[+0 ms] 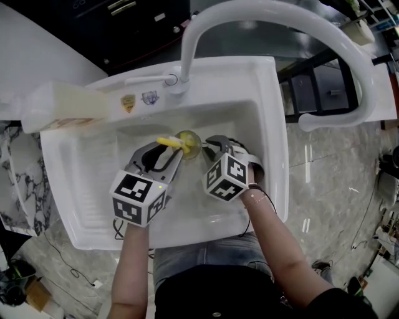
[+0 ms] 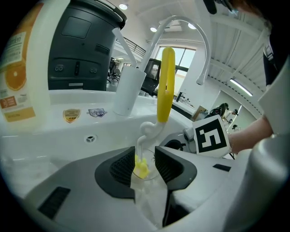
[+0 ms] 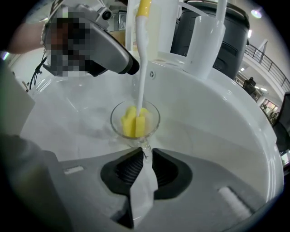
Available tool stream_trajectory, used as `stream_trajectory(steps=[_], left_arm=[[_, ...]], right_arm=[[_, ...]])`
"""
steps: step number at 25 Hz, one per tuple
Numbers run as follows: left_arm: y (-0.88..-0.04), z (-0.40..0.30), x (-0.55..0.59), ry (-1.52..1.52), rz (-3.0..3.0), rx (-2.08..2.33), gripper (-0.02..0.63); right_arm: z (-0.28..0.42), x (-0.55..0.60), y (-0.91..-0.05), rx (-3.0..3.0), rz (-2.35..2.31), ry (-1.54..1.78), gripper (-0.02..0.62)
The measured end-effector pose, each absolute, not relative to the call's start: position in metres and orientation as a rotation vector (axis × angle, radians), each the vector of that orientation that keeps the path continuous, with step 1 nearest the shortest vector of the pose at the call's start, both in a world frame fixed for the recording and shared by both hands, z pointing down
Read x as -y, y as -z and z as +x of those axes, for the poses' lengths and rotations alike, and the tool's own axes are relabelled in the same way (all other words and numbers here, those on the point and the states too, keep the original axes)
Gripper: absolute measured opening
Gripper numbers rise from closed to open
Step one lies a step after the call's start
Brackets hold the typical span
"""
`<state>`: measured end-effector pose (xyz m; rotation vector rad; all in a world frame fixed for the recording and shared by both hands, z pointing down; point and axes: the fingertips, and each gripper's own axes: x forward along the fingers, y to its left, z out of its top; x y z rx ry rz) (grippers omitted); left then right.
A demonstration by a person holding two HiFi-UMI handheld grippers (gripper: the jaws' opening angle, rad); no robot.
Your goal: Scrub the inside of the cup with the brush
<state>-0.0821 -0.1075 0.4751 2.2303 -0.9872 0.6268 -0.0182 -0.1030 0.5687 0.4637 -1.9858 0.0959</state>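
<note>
sink: white moulded plastic sink [image 1: 265, 124] with a tall white curved faucet [image 1: 280, 15] arching over it
cup: small clear stemmed glass cup [image 3: 150, 127], low in the sink basin between the two grippers, mouth turned towards the right gripper's camera
brush: long-handled brush [image 3: 141, 68] with a white shaft and a yellow grip end; its yellow sponge head [image 3: 133, 123] is down inside the cup, and the handle sticks up and out past the rim
left gripper: left gripper [image 2: 145, 157] has its jaws apart with a clear gap. The cup bowl and sponge head show in line with that gap. The pads are not pressing on the brush shaft, and no grip shows.
right gripper: right gripper [image 3: 144, 155] has its jaws narrow, closed in on the thin glass stem just under the bowl, pads against it on both sides
hands: both forearms reach down into the basin from the near edge
rim: white plastic bottle with an orange label [image 1: 62, 109] lies on the sink's back-left rim, well apart from the cup
</note>
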Motion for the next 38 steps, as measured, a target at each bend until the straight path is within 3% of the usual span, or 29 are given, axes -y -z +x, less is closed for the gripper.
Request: stream_trajectory(steps=[6, 13, 17, 38], left_arm=[[-0.458, -0.079, 0.115, -0.587, 2.317, 1.011, 0.166], [-0.469, -0.068, 0.121, -0.609, 2.344, 0.985, 0.166], [-0.47, -0.069, 0.126, -0.593, 2.333, 1.009, 0.126], [-0.477, -0.053, 0.144, -0.841, 2.468, 0.96, 0.087]], right_arm=[[-0.018, 0.102, -0.568, 1.976, 0.462, -0.063, 0.06], [-0.018, 0.101, -0.569, 1.981, 0.451, -0.071, 0.058], [-0.018, 0.099, -0.568, 1.98, 0.446, -0.066, 0.057], [-0.015, 0.098, -0.573, 1.997, 0.447, -0.104, 0.049]])
